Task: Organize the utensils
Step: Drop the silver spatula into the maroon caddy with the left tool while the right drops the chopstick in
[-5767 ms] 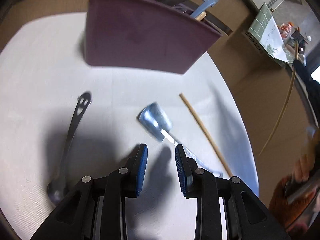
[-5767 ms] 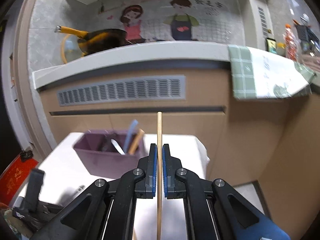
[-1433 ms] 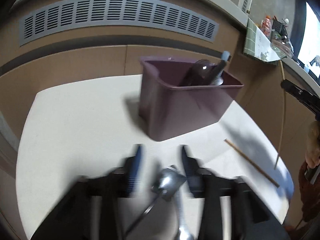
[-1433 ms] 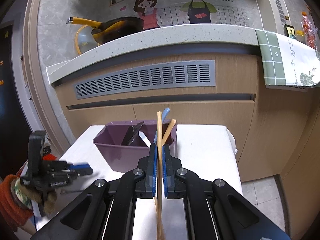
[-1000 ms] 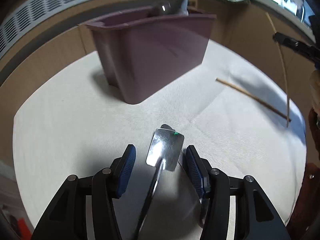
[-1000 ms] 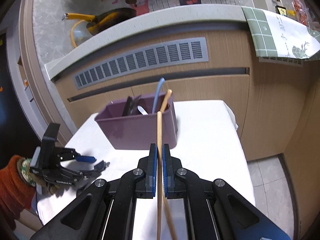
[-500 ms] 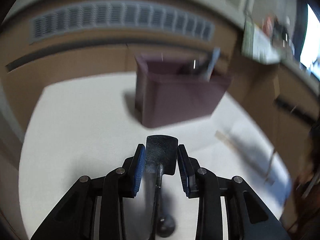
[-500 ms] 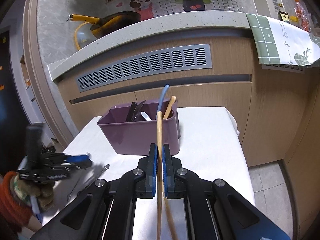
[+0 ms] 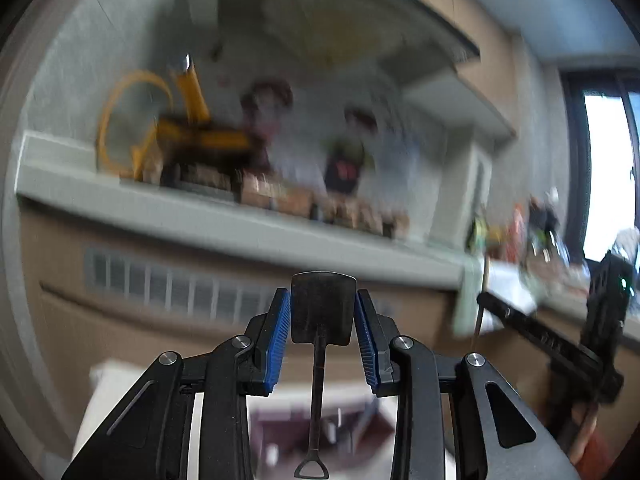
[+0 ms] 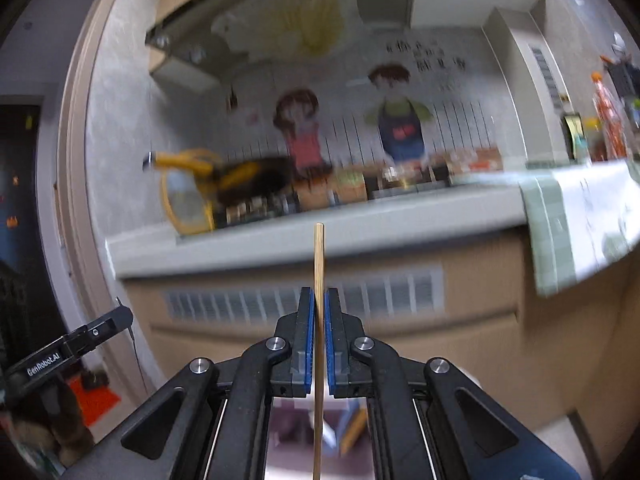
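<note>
My left gripper point(image 9: 322, 312) is shut on a small metal spatula point(image 9: 323, 307), gripping its flat blade, with the handle hanging straight down over the purple utensil bin point(image 9: 340, 428) below. My right gripper point(image 10: 319, 312) is shut on a wooden chopstick point(image 10: 319, 264), held upright above the same bin point(image 10: 348, 428), which holds several utensils. The right gripper also shows at the right of the left wrist view point(image 9: 532, 328), and the left gripper at the left edge of the right wrist view point(image 10: 76, 344).
A kitchen counter point(image 10: 360, 236) with a yellow-handled pan point(image 10: 224, 176) and a green checked cloth point(image 10: 580, 224) runs across the background above a vented cabinet front point(image 10: 304, 300). The white table point(image 9: 112, 400) lies under the bin. Both views are blurred.
Both grippers have lifted and tilted up, so the views now look at the counter and wall. The spatula has left the table and now hangs over the bin. The chopstick stays gripped.
</note>
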A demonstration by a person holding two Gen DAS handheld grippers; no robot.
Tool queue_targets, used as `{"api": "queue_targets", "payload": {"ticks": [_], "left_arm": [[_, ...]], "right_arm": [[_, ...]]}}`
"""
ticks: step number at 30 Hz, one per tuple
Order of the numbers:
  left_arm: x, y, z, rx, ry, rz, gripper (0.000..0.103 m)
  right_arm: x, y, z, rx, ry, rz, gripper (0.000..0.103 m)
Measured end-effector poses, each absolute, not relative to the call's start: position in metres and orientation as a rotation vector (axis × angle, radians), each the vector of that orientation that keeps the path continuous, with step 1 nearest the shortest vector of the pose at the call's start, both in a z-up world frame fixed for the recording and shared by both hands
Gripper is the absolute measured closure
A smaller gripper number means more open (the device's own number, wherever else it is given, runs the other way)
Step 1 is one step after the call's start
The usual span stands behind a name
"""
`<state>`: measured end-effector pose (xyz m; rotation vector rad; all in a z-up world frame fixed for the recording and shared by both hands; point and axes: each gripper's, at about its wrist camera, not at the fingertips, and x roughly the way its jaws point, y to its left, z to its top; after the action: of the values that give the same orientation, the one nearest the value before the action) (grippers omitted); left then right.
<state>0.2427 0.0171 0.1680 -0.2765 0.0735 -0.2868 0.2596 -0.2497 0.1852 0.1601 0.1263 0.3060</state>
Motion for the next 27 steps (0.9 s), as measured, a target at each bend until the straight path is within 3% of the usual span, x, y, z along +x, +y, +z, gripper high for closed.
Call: {"api": "queue_targets", "payload": {"ticks": [13,15,18,23,27], "left_arm": [[0.345,0.019,0.085,-0.421,0.144,-0.278,0.07],[0.352,0.019,0.072,-0.424,0.197,-0.323,0.065],[0.348,0.021,0.058,-0.414,0.259,-0.333,0.054],[0.309,0.041,0.053,-0.415,0.325,-0.25,0.054],[0.268,0.054,0.036,-0.379,0.43,-0.202,0.054]], "right_arm": [[0.321,-0.218,0.122,0.114,0.161,0.231,0.098],[0.327,-0.218,0.106,0.096,0.235,0.251,0.096],[0.326,-0.22,0.088,0.063,0.352,0.317,0.093],[0.283,-0.242,0.078,0.029,0.363,0.285,0.09],[0.259,-0.26,0.058,-0.005,0.512,0.308,0.087]]}}
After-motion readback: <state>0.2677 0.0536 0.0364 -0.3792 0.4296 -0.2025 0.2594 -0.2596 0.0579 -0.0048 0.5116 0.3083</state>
